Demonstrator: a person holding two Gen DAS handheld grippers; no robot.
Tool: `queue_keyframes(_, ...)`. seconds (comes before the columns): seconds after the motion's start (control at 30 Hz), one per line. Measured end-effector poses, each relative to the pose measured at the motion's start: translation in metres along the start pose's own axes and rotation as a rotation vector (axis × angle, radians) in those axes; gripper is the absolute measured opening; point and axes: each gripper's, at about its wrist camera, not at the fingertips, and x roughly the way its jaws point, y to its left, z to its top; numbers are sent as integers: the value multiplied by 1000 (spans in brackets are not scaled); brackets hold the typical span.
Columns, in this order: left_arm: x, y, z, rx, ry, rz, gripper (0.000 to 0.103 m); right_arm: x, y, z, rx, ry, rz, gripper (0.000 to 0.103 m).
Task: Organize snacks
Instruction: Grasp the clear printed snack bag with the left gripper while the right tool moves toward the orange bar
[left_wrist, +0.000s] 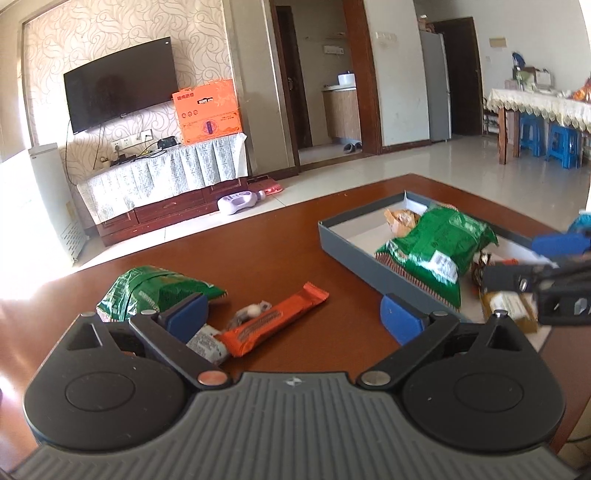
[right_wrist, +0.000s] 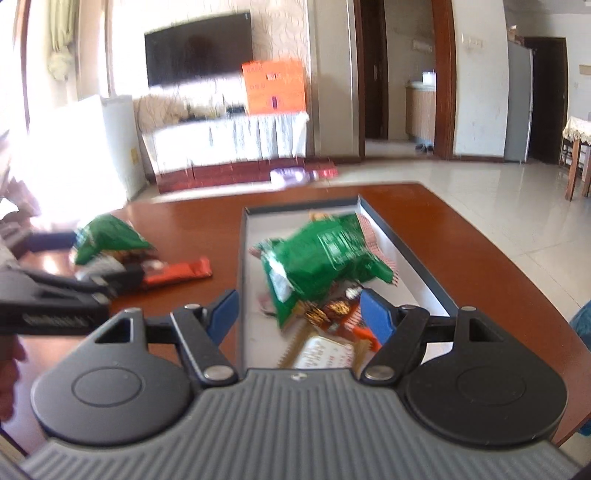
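Green crinkled foil snack bag (right_wrist: 325, 254) lying inside shallow grey cardboard tray (left_wrist: 354, 254) on brown wooden desk (left_wrist: 280, 236), over smaller wrappers. Second green foil bag (left_wrist: 155, 291) and orange long bar wrapper (left_wrist: 273, 321) outside, left of tray. Left gripper (left_wrist: 295, 317) above bar, jaws wide, empty. Right gripper (right_wrist: 299, 314) over tray, jaws apart, gripping nothing.

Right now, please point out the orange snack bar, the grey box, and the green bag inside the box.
orange snack bar (left_wrist: 275, 325): left wrist view, middle of wrapper.
grey box (left_wrist: 351, 254): left wrist view, near outer wall.
green bag (right_wrist: 325, 254): right wrist view, middle of bag.
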Motion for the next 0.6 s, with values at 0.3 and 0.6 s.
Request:
queue_keyframes(0.3,5,16,-19,123,7,-88,101,-14,19,-3,-102,-40,41,86)
queue_keyframes(0.6,29,51,-32,137,59,-223,101,-1,19,-4,-90,14,46,86)
